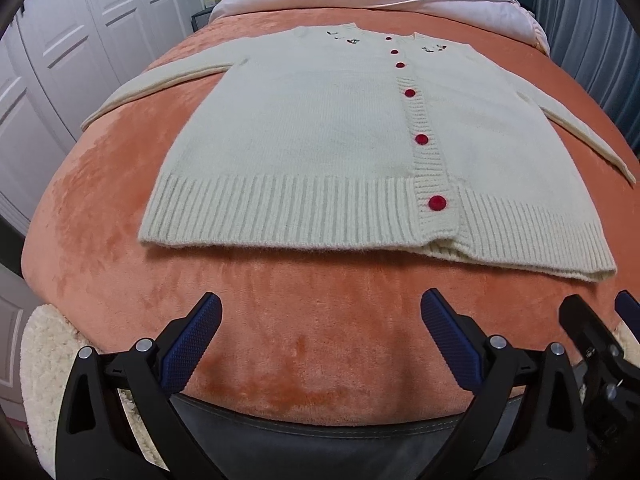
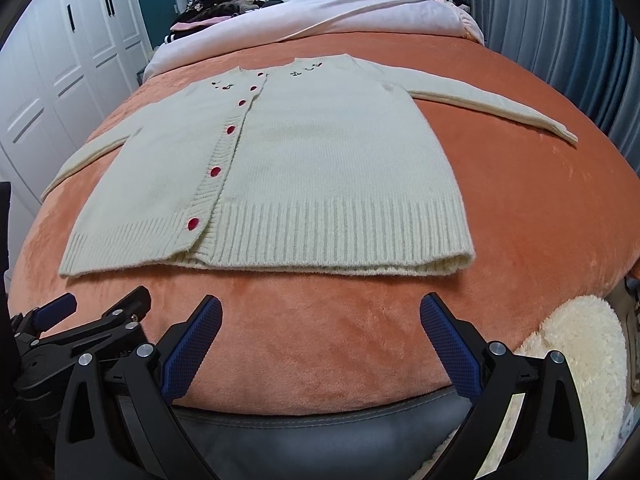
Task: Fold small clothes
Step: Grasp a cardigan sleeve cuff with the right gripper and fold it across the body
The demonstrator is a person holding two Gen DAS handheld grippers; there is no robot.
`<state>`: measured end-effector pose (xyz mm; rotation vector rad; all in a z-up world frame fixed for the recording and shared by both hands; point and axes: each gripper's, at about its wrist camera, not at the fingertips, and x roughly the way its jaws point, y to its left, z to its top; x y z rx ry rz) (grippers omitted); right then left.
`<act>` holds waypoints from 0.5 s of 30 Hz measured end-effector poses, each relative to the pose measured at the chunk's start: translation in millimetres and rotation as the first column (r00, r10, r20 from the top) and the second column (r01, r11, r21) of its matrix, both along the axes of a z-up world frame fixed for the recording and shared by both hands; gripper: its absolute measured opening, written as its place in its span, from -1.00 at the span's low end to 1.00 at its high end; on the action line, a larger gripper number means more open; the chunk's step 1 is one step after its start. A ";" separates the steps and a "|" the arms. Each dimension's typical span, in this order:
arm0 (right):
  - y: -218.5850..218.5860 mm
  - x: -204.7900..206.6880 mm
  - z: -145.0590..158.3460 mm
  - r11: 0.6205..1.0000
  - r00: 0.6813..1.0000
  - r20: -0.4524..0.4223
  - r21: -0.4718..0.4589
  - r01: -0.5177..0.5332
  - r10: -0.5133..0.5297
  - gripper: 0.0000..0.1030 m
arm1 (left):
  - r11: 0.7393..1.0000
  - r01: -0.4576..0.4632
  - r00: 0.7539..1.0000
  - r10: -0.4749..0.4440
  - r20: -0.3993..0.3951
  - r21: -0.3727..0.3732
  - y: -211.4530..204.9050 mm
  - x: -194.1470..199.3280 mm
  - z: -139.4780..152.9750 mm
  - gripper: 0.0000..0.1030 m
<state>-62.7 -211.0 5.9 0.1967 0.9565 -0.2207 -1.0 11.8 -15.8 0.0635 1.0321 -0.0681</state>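
A cream knitted cardigan (image 1: 320, 136) (image 2: 304, 160) with red buttons (image 1: 437, 202) lies flat and buttoned on an orange blanket (image 1: 280, 320) (image 2: 520, 208), both sleeves spread out sideways. Its ribbed hem faces me. My left gripper (image 1: 320, 316) hovers open a short way in front of the hem, nothing between its blue pads. My right gripper (image 2: 320, 316) is open too, also just short of the hem and empty. Each gripper shows at the edge of the other's view: the right gripper (image 1: 600, 328) and the left gripper (image 2: 96, 312).
White wardrobe doors (image 1: 60, 60) (image 2: 48, 92) stand along the left. A pink duvet (image 2: 340, 12) and a pile of dark clothes (image 2: 216, 4) lie at the far end of the bed. Blue curtains (image 2: 560, 40) hang on the right. A fluffy cream rug (image 2: 576, 352) lies beside the bed's near edge.
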 end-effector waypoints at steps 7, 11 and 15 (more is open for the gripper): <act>-172.0 49.7 4.9 0.925 0.942 0.028 0.197 0.324 -0.336 0.90 | 0.986 -0.114 0.993 0.108 -0.055 -0.122 35.8 42.2 3.7 0.90; -291.4 92.7 6.6 0.838 0.856 0.049 0.237 0.491 -0.515 0.90 | 0.978 -0.155 0.988 0.150 -0.048 -0.139 43.8 67.1 4.8 0.90; -388.4 122.4 -10.9 0.723 0.755 0.012 0.300 0.623 -0.656 0.89 | 0.974 -0.164 0.986 0.160 -0.038 -0.158 43.6 90.8 4.7 0.90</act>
